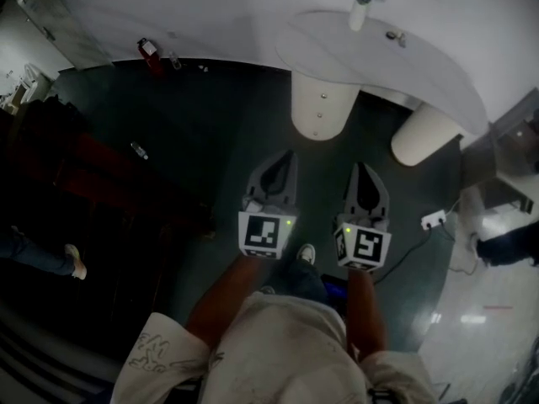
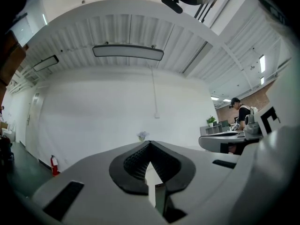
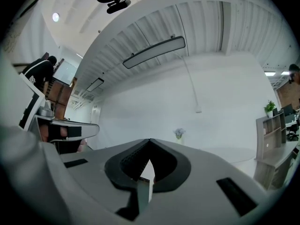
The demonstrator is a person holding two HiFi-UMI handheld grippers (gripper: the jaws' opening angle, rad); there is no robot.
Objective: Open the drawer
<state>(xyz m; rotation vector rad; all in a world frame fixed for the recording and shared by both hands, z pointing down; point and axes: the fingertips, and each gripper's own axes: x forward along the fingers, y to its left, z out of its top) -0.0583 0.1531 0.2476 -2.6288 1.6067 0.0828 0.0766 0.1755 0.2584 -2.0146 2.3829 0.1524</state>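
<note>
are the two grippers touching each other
Apart. The head view shows dark floor between the left gripper and the right gripper, held side by side.

Grey left tongs [image 1: 288, 156] and right tongs [image 1: 360, 168] carry black-and-white marker cubes [image 1: 261, 234], green lights [image 1: 289, 221].

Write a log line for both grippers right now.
left gripper: shut, empty | right gripper: shut, empty | drawer: not in view | ahead: white table
</note>
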